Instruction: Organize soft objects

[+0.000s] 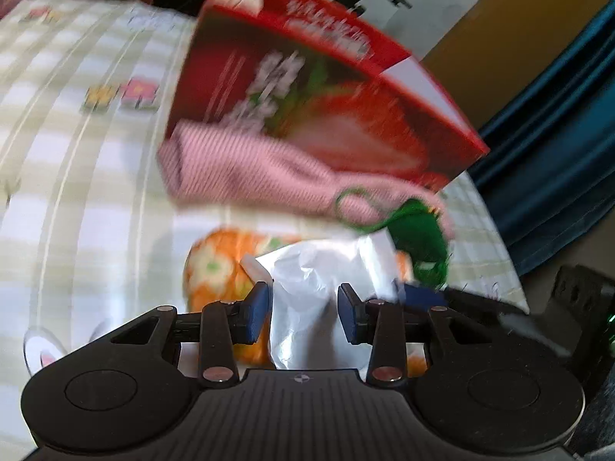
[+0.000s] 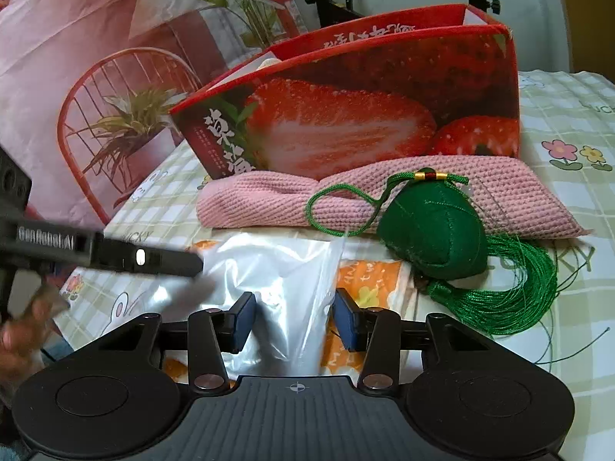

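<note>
A clear plastic bag (image 1: 307,269) holding an orange floral soft item (image 1: 211,269) lies on the checked cloth. My left gripper (image 1: 305,317) is shut on the bag's crumpled film. Its fingers (image 2: 153,257) come in blurred from the left in the right wrist view. My right gripper (image 2: 294,320) has the same plastic bag (image 2: 276,269) between its blue pads, which touch the film on both sides. Behind lie a pink knitted cloth (image 2: 499,199) and a green pouch (image 2: 434,234) with a tassel. An open red strawberry box (image 2: 346,115) stands behind them.
A checked tablecloth (image 2: 557,123) covers the surface. A large pink paper bag (image 2: 96,77) with a chair print leans at the back left. Black stands (image 2: 330,0) rise behind the box. A blue curtain (image 1: 557,115) hangs past the table's right edge. A hand (image 2: 19,342) shows at lower left.
</note>
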The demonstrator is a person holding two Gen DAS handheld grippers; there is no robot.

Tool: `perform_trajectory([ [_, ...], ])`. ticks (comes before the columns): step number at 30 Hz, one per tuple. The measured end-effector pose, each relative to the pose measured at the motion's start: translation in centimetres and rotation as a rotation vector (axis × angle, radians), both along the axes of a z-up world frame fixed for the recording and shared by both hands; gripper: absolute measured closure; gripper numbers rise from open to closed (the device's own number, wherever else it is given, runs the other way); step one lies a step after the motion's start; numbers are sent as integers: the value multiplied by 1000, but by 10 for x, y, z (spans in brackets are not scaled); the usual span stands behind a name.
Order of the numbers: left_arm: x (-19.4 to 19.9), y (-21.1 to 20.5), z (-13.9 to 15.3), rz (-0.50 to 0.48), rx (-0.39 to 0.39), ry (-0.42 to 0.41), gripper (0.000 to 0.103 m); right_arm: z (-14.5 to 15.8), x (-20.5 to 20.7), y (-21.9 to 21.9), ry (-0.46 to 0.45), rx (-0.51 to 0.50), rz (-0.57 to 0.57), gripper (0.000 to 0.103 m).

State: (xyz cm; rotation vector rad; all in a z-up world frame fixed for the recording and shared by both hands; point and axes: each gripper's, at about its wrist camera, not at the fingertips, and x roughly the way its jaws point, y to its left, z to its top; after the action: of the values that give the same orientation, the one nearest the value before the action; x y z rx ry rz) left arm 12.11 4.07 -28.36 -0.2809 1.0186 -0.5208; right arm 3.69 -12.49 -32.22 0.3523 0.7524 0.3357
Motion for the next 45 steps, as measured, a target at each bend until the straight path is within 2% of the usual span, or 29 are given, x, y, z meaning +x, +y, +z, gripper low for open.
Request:
perform_trajectory([
  [3,-13,6,-10,25,-29,13,63,-1,0,-1,12,7,1,62],
  [11,-24,4,-7,3,3,12,63,-1,-2,-1,34,10,2,62],
  [20,-28,-6,-10,-4,16,1,63,-6,-3,-13,72,109,-37,63],
  [22,-29,-9,-9,-4,36,-16,67,-6,-3,-13,71,109,-37,64],
  [27,-29,-4,-6,16,25,-29,77,-5,-4,-19,64,128,-62,84],
  [28,-29,-3,-5,18,24,-28,77,-3,-5,-19,54,133,-54,96],
  [30,-28,-3,-5,21,24,-30,77,0,-5,-16,47,100,-53,97],
  [34,-29,-1,-2,27,16,-41,78,1,-6,-18,42,104,-65,100],
  [40,-25,4,24,15,-25,-117,78,25,-10,-26,-53,130,-74,100],
  [45,-5,2,69,-12,-35,-225,78,64,3,-38,-154,160,-81,100],
])
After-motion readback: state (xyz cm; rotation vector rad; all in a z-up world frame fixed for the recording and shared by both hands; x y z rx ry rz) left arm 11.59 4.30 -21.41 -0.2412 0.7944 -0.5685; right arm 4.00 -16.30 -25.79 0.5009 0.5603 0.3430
